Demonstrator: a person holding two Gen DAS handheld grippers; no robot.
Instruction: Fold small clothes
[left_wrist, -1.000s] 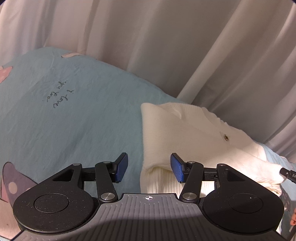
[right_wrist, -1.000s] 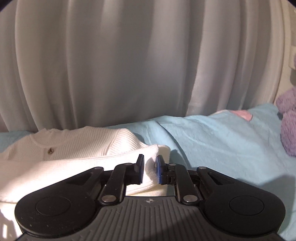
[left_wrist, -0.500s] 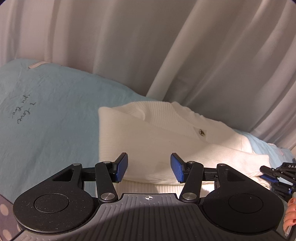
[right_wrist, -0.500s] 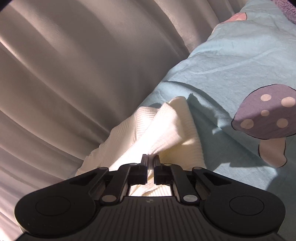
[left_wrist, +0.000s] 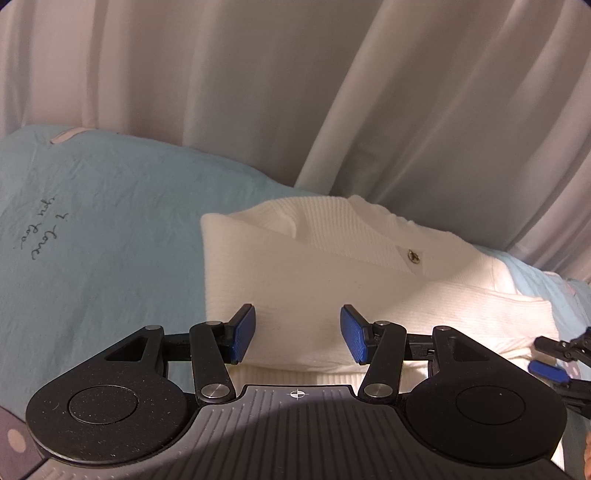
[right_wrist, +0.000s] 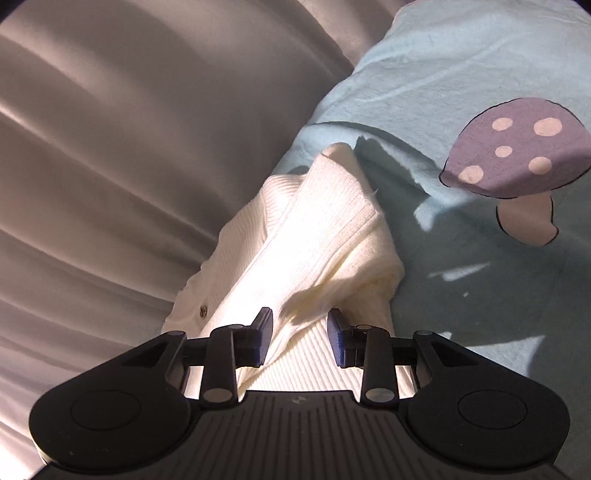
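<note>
**A:** What are the two hand-held grippers doing?

**B:** The left hand-held gripper (left_wrist: 297, 334), black with blue pads, stands parted with nothing between its pads. It hovers over the near edge of a white ribbed knit cardigan (left_wrist: 314, 273). The right hand-held gripper (right_wrist: 300, 338) is opening its jaws. Cardigan fabric lies in the gap between them, and the pads do not press on it.

**A:** Where is the cardigan?

**B:** It lies folded on a pale blue bedsheet (left_wrist: 110, 229), with a small metal button (left_wrist: 413, 255) showing on top. In the right wrist view a ribbed sleeve fold (right_wrist: 332, 236) lies bunched just ahead of the pads.

**A:** What surrounds it?

**B:** The bedsheet carries dark handwritten lettering (left_wrist: 42, 230) and a purple mushroom print with pale dots (right_wrist: 517, 151). Pale pleated curtains (left_wrist: 332, 92) hang behind the bed.
</note>
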